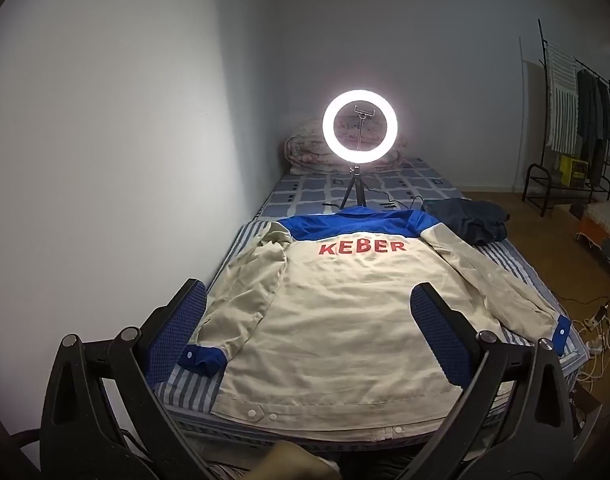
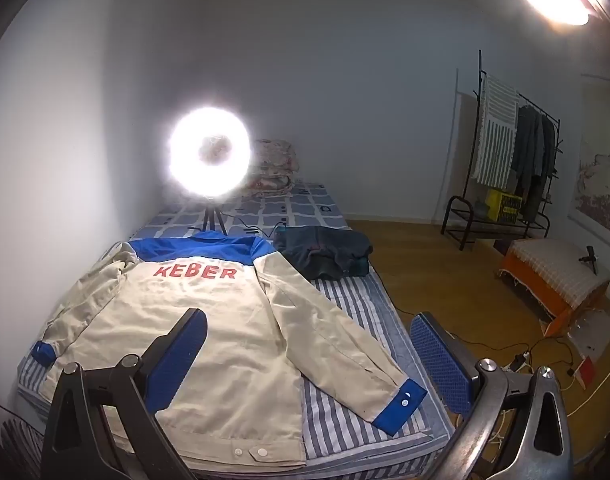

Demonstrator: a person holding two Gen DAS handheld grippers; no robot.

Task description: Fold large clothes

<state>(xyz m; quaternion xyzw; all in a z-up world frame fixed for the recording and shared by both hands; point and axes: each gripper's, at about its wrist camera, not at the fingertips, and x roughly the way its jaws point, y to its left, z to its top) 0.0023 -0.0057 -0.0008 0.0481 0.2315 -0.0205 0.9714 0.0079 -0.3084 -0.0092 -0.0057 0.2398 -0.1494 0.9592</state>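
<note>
A beige jacket [image 1: 329, 320] with a blue yoke, blue cuffs and red "KEBER" lettering lies flat, back up, on the striped bed; it also shows in the right wrist view [image 2: 193, 320]. Both sleeves are spread out to the sides. My left gripper [image 1: 309, 320] is open and empty, held above the jacket's hem. My right gripper [image 2: 309, 356] is open and empty, held above the jacket's right sleeve and its blue cuff [image 2: 401, 404].
A lit ring light [image 1: 359, 127] on a small tripod stands on the bed beyond the collar, with a cable. A folded dark garment [image 2: 325, 256] lies at the bed's right edge. A rolled quilt [image 1: 305, 152] is at the head. The wall runs along the left; a clothes rack [image 2: 505, 168], an orange stool [image 2: 553, 276] and floor cables are on the right.
</note>
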